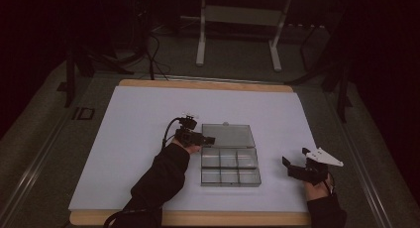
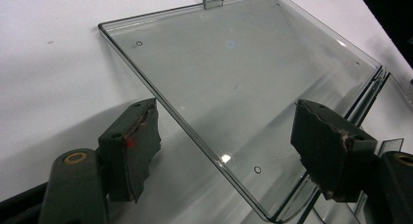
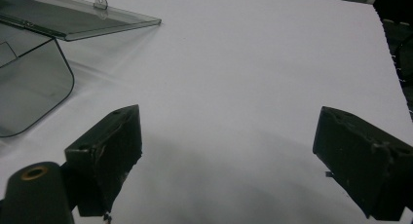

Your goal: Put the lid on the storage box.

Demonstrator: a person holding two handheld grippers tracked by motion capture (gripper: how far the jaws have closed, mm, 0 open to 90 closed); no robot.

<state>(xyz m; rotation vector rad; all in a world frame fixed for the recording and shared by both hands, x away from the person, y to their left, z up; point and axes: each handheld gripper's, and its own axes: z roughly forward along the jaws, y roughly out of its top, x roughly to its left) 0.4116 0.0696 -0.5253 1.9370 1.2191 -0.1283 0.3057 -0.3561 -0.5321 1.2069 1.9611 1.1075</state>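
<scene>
Two grippers work over a desk [image 1: 124, 139] covered by a white sheet, each held by a hand in a dark sleeve that comes in from the near edge. Nearest, at the right, the right gripper [image 1: 296, 163] hovers low over bare white surface with its jaws wide and nothing between them; it sits well apart from the box, which suggests it is merely parked out of the way or waiting its turn. In the right gripper view the box appears off to the upper left, its lid lying nearly flat. A little farther in, at the middle of the desk, stands the clear plastic box [image 1: 230, 167], its tray split into six small compartments that look empty, though the dim light makes that hard to settle. Its lid [image 1: 228, 135] is swung fully back on the far hinge and rests on the sheet, so the compartments lie open from above. The left gripper [image 1: 210, 139] is at the lid's left edge, near its near corner; in the left gripper view the jaws stand wide, one on each side of that edge, not closed on it. That placement reads as either a release just after laying the lid down or an approach to grasp it; I cannot tell which. Beyond the desk stand metal frame legs on a dark floor.
</scene>
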